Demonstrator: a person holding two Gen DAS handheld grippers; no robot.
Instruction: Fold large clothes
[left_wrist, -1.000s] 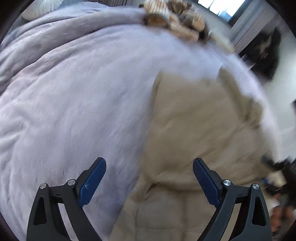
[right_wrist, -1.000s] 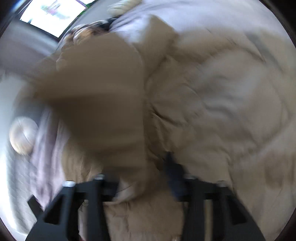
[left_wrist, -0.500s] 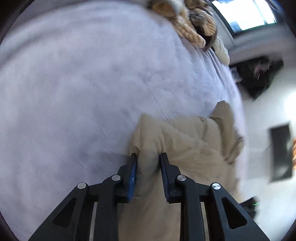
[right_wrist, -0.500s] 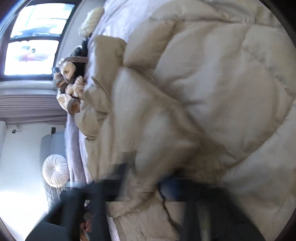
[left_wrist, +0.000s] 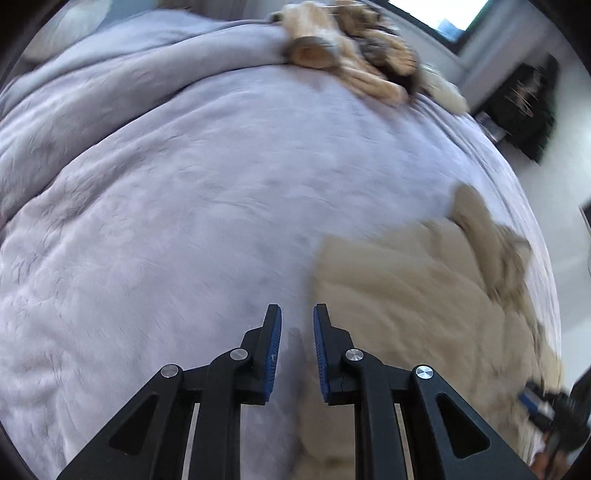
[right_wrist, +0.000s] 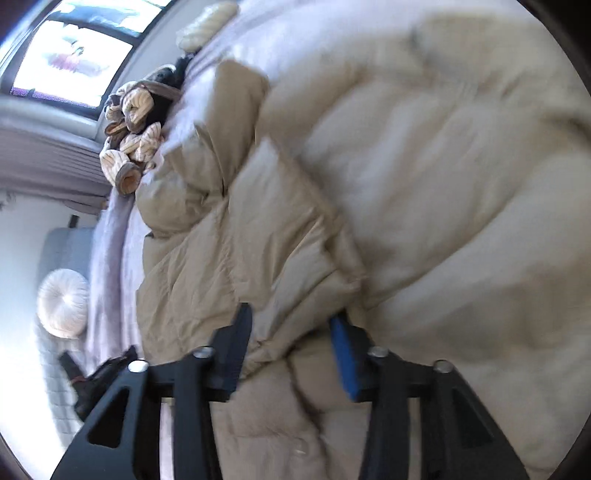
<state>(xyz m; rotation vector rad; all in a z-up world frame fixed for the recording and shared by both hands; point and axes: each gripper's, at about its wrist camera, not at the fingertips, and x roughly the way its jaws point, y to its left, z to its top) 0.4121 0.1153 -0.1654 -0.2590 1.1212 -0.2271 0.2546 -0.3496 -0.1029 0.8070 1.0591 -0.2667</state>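
A large beige puffer jacket (left_wrist: 413, 295) lies on a lavender bed cover (left_wrist: 184, 206), at the right of the left wrist view. My left gripper (left_wrist: 297, 321) hovers just left of the jacket's edge, its jaws a narrow gap apart with nothing between them. In the right wrist view the jacket (right_wrist: 406, 166) fills most of the frame. My right gripper (right_wrist: 291, 325) sits low over it, its jaws apart, with a thick fold of the jacket bulging between the fingers. The view is blurred.
A heap of striped and brown clothes (left_wrist: 354, 59) lies at the bed's far edge, also in the right wrist view (right_wrist: 133, 136). A round white cushion (right_wrist: 62, 308) sits on a grey seat at left. A window (right_wrist: 70, 55) is beyond the bed.
My left gripper has let go of the jacket's edge and moved off to its left, jaws staying narrow. The right gripper stays on the jacket, its view turned.
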